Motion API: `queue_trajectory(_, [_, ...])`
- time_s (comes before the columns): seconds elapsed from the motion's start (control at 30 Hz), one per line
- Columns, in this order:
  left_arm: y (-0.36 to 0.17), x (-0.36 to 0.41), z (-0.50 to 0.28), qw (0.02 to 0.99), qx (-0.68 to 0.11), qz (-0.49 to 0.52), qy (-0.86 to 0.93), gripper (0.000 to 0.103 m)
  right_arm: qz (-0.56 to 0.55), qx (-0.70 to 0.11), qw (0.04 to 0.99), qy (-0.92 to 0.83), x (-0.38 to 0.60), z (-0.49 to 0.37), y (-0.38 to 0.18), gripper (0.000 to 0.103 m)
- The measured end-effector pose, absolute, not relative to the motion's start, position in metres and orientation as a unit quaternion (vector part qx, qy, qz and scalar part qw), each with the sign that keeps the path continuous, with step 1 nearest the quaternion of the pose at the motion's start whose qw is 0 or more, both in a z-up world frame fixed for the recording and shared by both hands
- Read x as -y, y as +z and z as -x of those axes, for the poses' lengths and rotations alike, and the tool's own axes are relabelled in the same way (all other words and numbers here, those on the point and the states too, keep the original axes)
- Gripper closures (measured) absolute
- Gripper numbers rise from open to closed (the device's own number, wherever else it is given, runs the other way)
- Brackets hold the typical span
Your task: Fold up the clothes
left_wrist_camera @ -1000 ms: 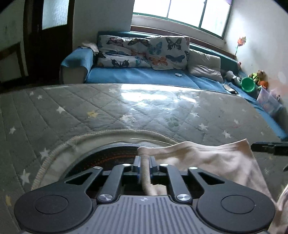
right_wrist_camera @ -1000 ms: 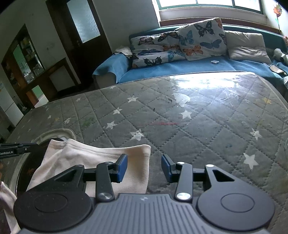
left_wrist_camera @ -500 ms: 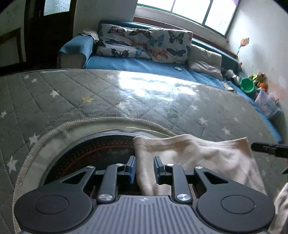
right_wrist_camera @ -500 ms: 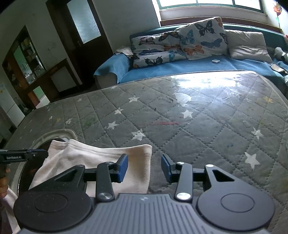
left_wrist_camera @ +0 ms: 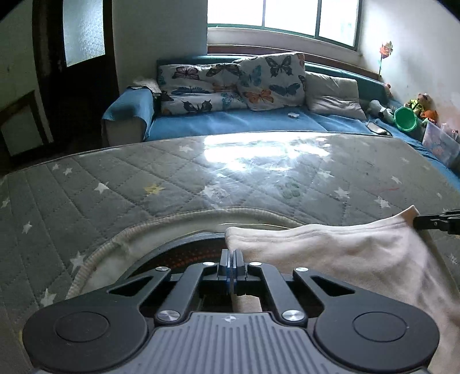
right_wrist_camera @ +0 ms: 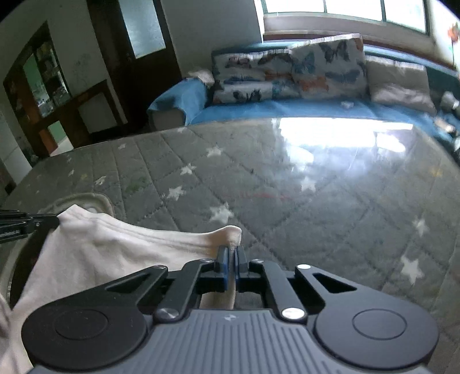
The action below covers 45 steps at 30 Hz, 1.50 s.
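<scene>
Open quilted mattress (left_wrist_camera: 172,178) ahead, both grippers' fingers pinched on cream garment (left_wrist_camera: 330,253) corners: left gripper (left_wrist_camera: 231,260), right gripper (right_wrist_camera: 231,256).

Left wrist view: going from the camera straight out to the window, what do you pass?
Shut fingers pinching the cream cloth → grey starred mattress → blue sofa → butterfly cushions → window.

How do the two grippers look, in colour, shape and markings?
Both look the same. The left gripper and right gripper have matte black linkage bars with silver screws, two round black discs at the base, and a grey ribbed plate with a small star-like logo. The finger pads are blue inside. In the right view, small white lettering, unreadable, shows on the left gripper's side. No cables or sleeves show.
</scene>
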State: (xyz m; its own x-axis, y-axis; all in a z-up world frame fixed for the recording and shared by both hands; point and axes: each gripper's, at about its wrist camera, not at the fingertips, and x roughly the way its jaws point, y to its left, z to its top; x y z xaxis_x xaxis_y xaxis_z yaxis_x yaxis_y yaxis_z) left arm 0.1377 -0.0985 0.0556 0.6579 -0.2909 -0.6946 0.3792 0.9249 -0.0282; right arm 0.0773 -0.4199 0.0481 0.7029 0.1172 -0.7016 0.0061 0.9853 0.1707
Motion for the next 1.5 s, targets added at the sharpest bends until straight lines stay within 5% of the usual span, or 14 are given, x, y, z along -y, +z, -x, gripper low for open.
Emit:
queue_trajectory(0.23, [0.045, 0.098, -0.142, 0.901, -0.388, -0.069, -0.183, 0.096, -0.057, -0.389, 0.919, 0.020, 0.420, -0.082, 0.046, 0.087])
queue_trajectory(0.73, [0.052, 0.138, -0.128, 0.892, -0.381, -0.053, -0.237, 0.092, -0.035, -0.390, 0.919, 0.049, 0.398, -0.079, 0.045, 0.086])
queue_trajectory(0.83, [0.048, 0.140, -0.133, 0.893, -0.385, -0.054, -0.228, 0.092, -0.047, -0.373, 0.925, 0.049, 0.404, -0.077, 0.057, 0.070])
queue_trajectory(1.17, [0.052, 0.108, -0.154, 0.922, -0.363, -0.029, -0.136, 0.058, -0.113, -0.390, 0.913, 0.035, 0.438, -0.088, 0.047, 0.064])
queue_trajectory(1.3, [0.045, 0.112, -0.156, 0.916, -0.371, -0.033, -0.150, 0.061, -0.117, -0.390, 0.912, 0.043, 0.437, -0.089, 0.042, 0.066])
queue_trajectory(1.33, [0.044, 0.114, -0.155, 0.915, -0.371, -0.037, -0.153, 0.061, -0.116, -0.390, 0.912, 0.045, 0.436, -0.090, 0.042, 0.075])
queue_trajectory(1.4, [0.042, 0.118, -0.155, 0.914, -0.370, -0.045, -0.158, 0.078, -0.119, -0.392, 0.911, 0.047, 0.436, -0.091, 0.042, 0.090])
queue_trajectory(1.5, [0.042, 0.119, -0.154, 0.915, -0.366, -0.051, -0.164, 0.093, -0.121, -0.386, 0.914, 0.047, 0.435, -0.089, 0.044, 0.096])
